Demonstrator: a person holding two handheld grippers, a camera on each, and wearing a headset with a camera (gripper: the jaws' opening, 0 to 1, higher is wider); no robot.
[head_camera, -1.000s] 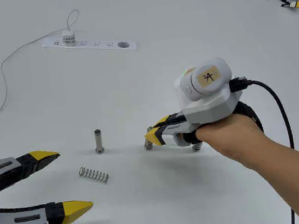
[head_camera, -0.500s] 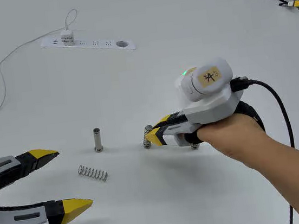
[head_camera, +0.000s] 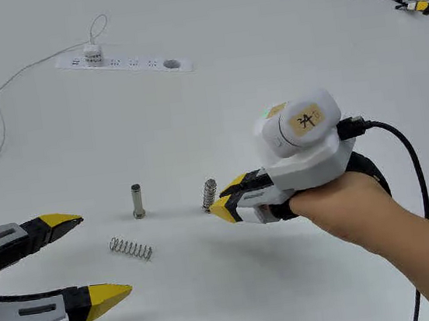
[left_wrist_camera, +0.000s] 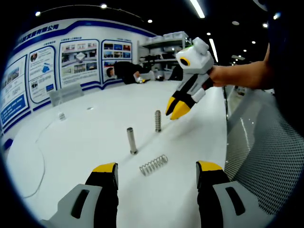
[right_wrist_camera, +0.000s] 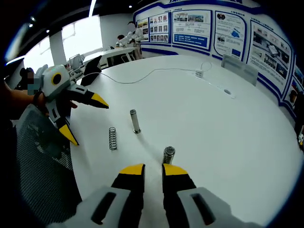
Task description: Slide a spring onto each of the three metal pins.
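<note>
Working surface: a white table (head_camera: 279, 51) is spread wide; a power strip (head_camera: 120, 61) is laid far back, with a charger (head_camera: 93, 54) plugged into it.
Room: blue-trimmed wall posters (left_wrist_camera: 45, 71) and ceiling strip lights (left_wrist_camera: 197, 7) are seen in the gripper views.
Edges: the near table edge is flanked by a mesh chair back (left_wrist_camera: 266, 156).
Open room: bare tabletop is left all round the pins, widest toward the power strip.
Pins: a bare pin (head_camera: 137, 200) is stood upright; to its right a sprung pin (head_camera: 209, 194) is seen, already sleeved in its coil.
Spring: a loose spring (head_camera: 130, 248) is laid flat just before the bare pin, apart from it.
Left: the left gripper (head_camera: 105, 254) is held wide open, nothing gripped, near the loose spring.
Right: the right gripper (right_wrist_camera: 152, 168) is parted only narrowly, nothing held, its tips just beside the sprung pin; whether they touch cannot be told.
</note>
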